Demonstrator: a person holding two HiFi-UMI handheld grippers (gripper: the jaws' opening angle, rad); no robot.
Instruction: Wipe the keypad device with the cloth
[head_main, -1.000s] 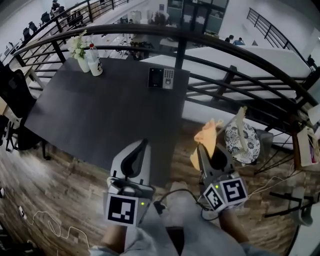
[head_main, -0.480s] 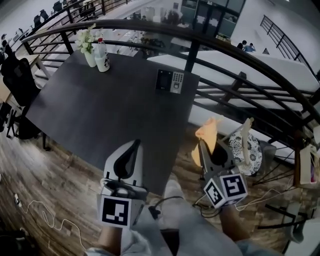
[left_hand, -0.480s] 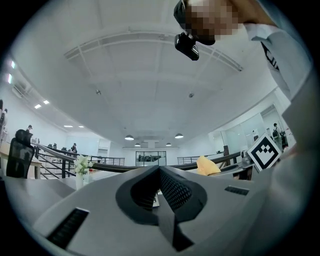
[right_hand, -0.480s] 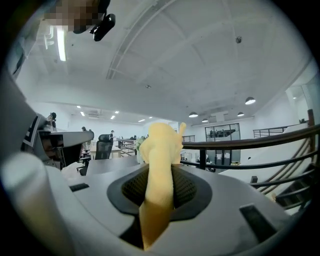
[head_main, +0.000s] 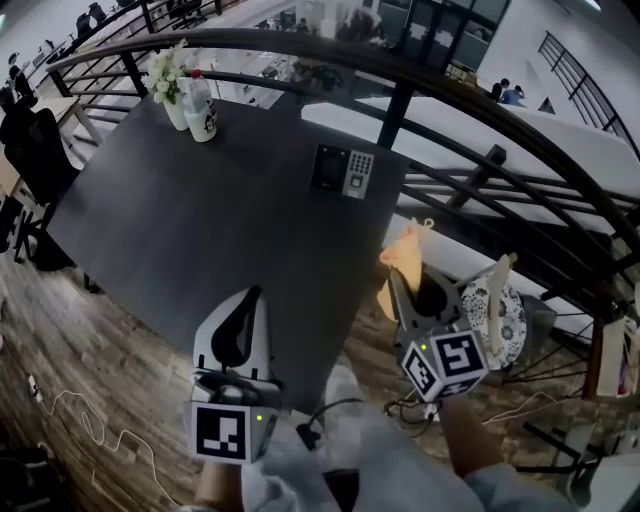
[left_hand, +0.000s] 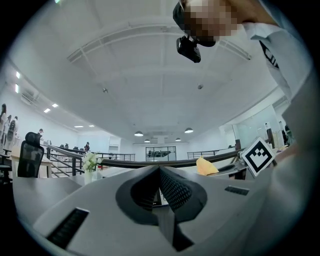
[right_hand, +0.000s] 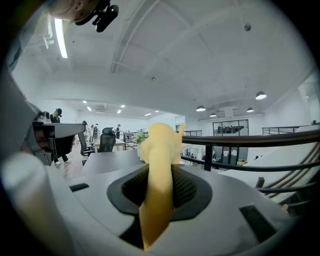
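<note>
— Where is the keypad device (head_main: 343, 170)?
— On the dark table (head_main: 200, 230), at its far edge by the railing (head_main: 480, 110); well apart from both grippers.
— And the yellow cloth (right_hand: 159, 170)?
— Clamped in the right gripper (right_hand: 159, 187), beyond the table's right edge; the left gripper (left_hand: 160, 172) seems pressed together on nothing.

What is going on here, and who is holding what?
A person holds two grippers near the front edge of a dark grey table. The right gripper is shut on a crumpled yellow cloth, held in the air. The left gripper has its jaws together, empty. The black-and-silver keypad device lies untouched near the table's far right edge.
</note>
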